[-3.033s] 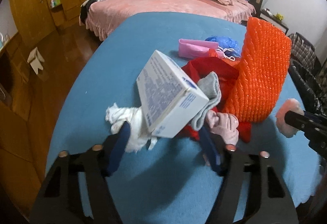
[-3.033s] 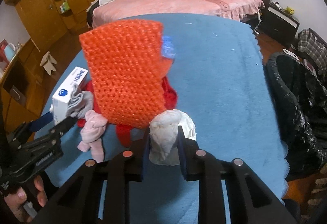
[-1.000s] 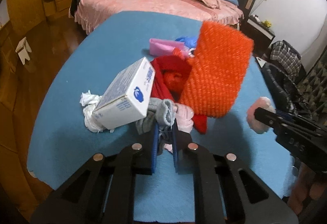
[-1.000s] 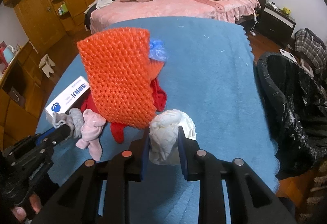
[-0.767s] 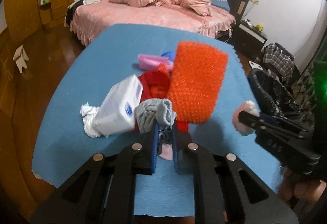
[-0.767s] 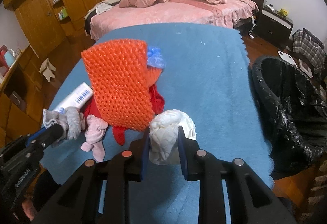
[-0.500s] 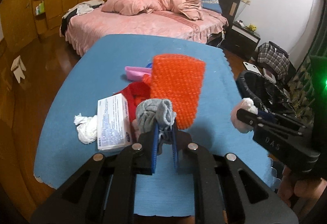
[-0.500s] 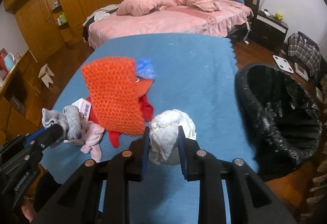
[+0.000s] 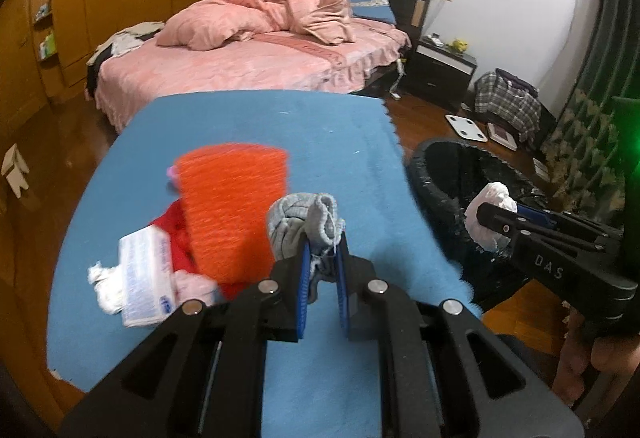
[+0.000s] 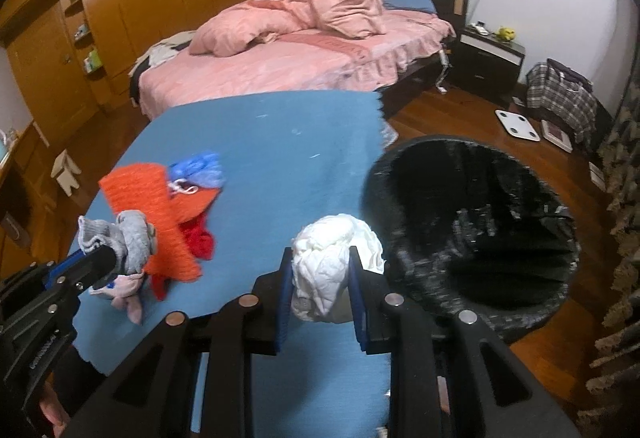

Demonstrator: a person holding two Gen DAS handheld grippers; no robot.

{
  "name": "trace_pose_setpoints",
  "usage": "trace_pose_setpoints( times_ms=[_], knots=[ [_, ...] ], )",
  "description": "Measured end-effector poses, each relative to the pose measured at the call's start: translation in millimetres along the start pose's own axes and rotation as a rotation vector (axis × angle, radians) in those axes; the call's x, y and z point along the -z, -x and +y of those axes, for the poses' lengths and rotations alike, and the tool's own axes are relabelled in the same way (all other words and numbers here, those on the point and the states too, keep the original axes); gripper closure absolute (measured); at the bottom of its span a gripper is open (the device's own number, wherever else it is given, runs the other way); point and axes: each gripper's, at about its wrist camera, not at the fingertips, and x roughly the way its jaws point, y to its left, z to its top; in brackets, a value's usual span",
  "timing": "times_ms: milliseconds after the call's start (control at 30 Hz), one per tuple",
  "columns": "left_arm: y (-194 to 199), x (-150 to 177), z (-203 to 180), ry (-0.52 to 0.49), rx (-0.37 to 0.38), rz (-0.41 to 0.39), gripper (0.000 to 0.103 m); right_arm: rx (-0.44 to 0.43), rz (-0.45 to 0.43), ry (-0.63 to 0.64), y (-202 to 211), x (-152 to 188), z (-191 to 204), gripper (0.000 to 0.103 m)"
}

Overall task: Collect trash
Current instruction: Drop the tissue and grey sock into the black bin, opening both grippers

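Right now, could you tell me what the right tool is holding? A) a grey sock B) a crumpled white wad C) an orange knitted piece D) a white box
B: the right tool is clamped on the crumpled white wad, beside the black-lined bin.

A home bedroom: pink-quilted bed (image 9: 256,54), wooden wardrobes (image 10: 132,10), nightstand (image 9: 444,66), bathroom scale (image 10: 517,125) on wood floor

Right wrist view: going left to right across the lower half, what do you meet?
Left claw holding the grey sock → orange knitted piece → right claw holding the white crumpled wad → black-lined trash bin.
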Motion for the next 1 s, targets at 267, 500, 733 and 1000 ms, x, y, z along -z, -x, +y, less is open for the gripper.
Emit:
trace_pose_setpoints(
  times_ms=[267,500,733,1000],
  knots=[
    [-34,-24,-66,-0.056,0.085,0.015,0.092,0.045,0.017,-0.040,-9,-12,-67,0.077],
    [-84,-46,-134,-0.072,0.169,0.061,0.092,0.078,0.074,-0.080,-45,-24,-145,0.077],
    [-146,-54,-185,-0.082,0.228,0.144,0.092,0.087,0.155,-0.150,-89,-30,-211,0.077],
    [-199,-42,-213,-0.159,0.229,0.239,0.058,0.115,0.254,-0.190,-124,-21,-247,0.055]
  ],
)
